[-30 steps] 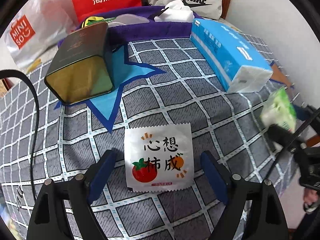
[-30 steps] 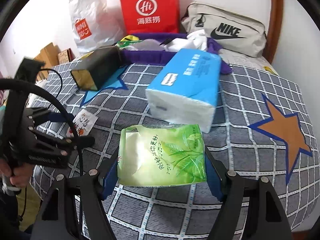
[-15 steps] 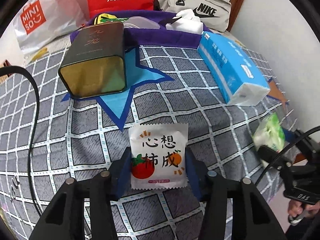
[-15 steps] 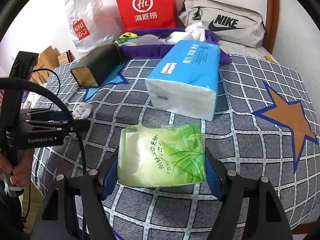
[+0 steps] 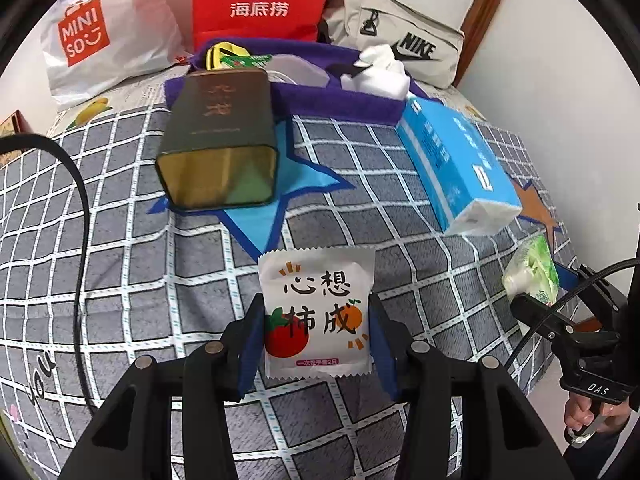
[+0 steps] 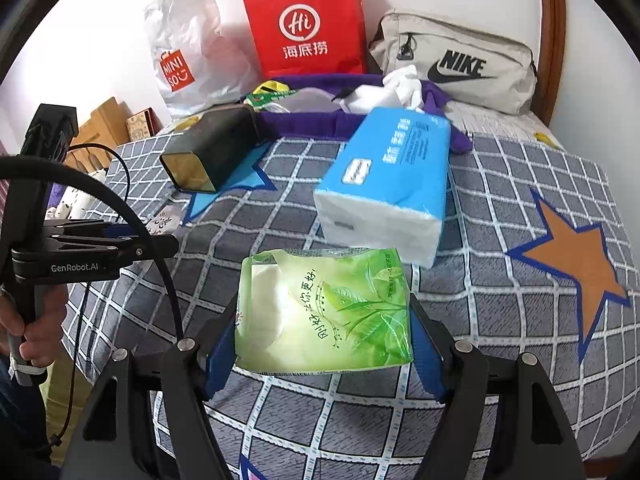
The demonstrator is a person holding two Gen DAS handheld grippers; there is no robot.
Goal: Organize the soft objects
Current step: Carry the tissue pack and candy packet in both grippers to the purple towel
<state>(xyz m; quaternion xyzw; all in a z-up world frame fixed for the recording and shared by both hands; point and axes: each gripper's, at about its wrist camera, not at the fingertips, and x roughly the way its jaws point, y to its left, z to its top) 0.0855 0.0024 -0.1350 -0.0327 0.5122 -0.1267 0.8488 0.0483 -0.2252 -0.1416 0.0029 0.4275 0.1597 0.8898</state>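
- Gripping the white square sachet printed with tomatoes [image 5: 318, 312], the left gripper [image 5: 316, 344] lifts it above the grey checked bedspread [image 5: 120, 264].
- Right gripper [image 6: 324, 344] clamps the green plastic tissue pack [image 6: 324, 308].

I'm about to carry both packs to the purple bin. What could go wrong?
The white sachet is thin and pinched only at its edges by the left gripper, so it may slip. The green pack in the right gripper could snag the blue tissue pack ahead.

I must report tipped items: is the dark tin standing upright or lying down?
Lying down: the dark tin rests on its long side on the bedspread.
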